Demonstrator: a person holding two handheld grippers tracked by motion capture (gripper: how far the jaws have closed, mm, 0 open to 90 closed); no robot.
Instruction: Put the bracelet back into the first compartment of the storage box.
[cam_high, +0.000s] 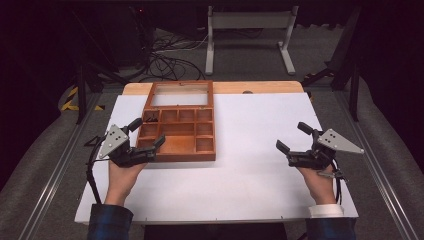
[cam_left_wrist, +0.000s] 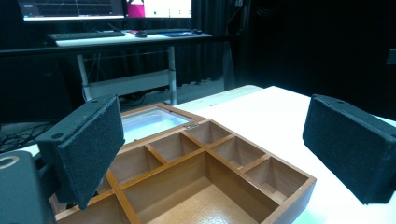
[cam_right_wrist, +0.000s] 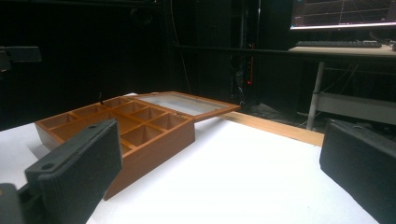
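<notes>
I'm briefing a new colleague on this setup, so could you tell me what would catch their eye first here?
Most striking is the wooden compartment box left of centre on the white table, its glass-paned lid folded back flat behind it. The left gripper hovers open at the box's near-left corner, while the right gripper hangs open over bare table at the right.

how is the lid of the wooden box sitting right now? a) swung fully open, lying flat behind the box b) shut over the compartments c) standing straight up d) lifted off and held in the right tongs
a: the glass-paned lid lies flat behind the wooden box, whose compartments are uncovered.
</notes>
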